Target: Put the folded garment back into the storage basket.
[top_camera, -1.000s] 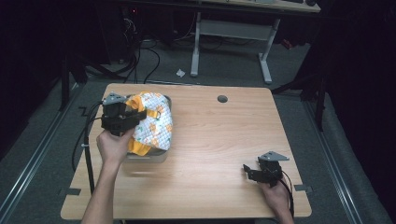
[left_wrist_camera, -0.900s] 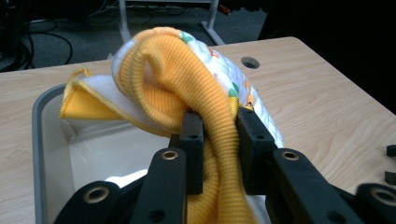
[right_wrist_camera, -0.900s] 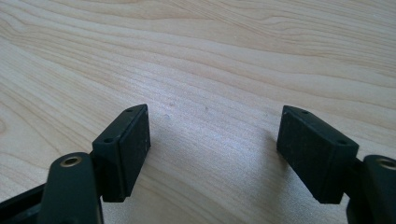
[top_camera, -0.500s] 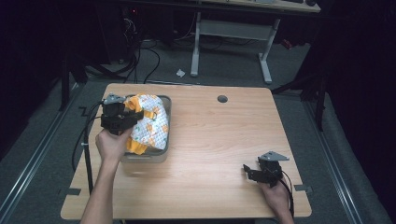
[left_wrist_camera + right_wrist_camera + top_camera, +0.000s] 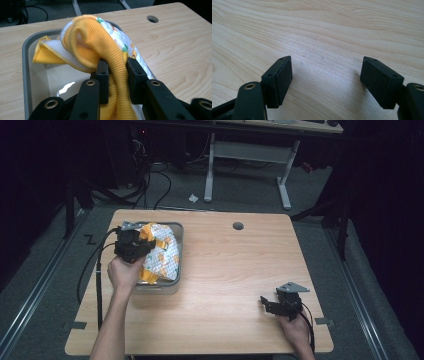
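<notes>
Closest to the person, the right gripper point(image 5: 267, 304) sits low over the wooden table point(image 5: 235, 285), well away from the grey bin point(image 5: 176, 251), jaws spread wide with nothing between them. Further out, the left gripper point(image 5: 117, 67) is over that bin, pinching the orange ribbed edge of the orange-and-white patterned cloth point(image 5: 100, 42). The cloth hangs bunched, partly down inside the bin.

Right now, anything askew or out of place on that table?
Only the garment: an orange-ribbed, printed piece bunched up and humped above the grey bin, its printed side spilling over the rim nearer the table's middle. The left gripper is clamped on the ribbed band. The right gripper rests open on bare wood. Nothing looks damaged.
</notes>
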